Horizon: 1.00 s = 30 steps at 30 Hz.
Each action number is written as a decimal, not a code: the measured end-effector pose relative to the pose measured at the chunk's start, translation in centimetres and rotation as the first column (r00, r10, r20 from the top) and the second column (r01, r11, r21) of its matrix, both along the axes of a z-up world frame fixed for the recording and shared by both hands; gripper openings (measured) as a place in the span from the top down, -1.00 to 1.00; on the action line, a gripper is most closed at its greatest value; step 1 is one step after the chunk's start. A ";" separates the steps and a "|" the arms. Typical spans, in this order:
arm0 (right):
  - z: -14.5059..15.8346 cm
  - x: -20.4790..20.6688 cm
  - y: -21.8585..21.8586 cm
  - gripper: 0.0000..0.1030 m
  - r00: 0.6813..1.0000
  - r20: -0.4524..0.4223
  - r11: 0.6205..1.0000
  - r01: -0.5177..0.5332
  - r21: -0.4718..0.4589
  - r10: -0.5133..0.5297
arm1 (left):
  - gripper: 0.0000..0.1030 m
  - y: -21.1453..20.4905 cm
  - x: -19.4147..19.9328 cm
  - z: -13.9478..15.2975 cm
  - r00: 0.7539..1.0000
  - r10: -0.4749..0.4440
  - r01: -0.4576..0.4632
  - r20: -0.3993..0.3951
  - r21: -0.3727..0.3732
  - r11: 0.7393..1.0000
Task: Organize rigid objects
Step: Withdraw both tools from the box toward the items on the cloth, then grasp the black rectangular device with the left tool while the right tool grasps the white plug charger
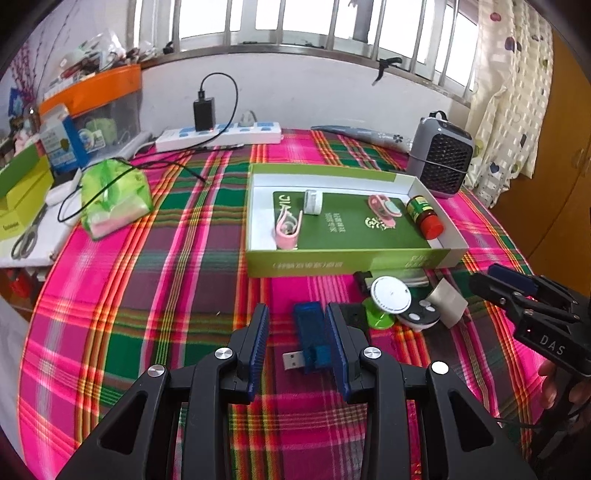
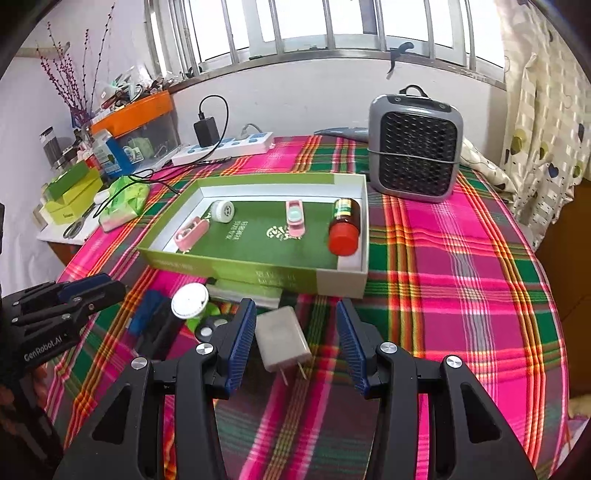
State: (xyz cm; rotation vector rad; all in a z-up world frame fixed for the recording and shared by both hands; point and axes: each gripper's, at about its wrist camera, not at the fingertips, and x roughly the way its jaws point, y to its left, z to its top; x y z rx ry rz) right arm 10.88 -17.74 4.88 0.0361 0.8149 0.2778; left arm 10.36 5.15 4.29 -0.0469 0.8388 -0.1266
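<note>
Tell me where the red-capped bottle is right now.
The bottle lies on its side inside the green box, at its right end, beside a pink clip.

loc: home rm | evid: plaid tablecloth [image 1: 147,295], barred window [image 1: 295,22], curtain [image 1: 517,110], heater [image 2: 415,144]

Left gripper [image 1: 297,345] with black angular frame, blue ribbed pads [image 1: 258,345], round silver screws, white "GenRobot.AI" lettering on its side, right gripper [image 2: 295,343] matching, white "DAS" lettering, thin black cable beneath
</note>
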 end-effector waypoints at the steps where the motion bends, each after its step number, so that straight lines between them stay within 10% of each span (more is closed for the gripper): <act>1: -0.1 -0.1 -0.1 0.10 1.000 -0.001 1.000 0.002 0.000 -0.002 | 0.41 0.2 -0.1 -0.1 1.000 0.005 -0.005 -0.003 -0.004 1.000; 30: -3.0 0.4 1.6 0.07 0.993 -0.086 0.995 -0.083 -0.064 0.077 | 0.41 2.5 -0.9 -2.6 0.998 0.017 -0.021 -0.066 -0.066 0.998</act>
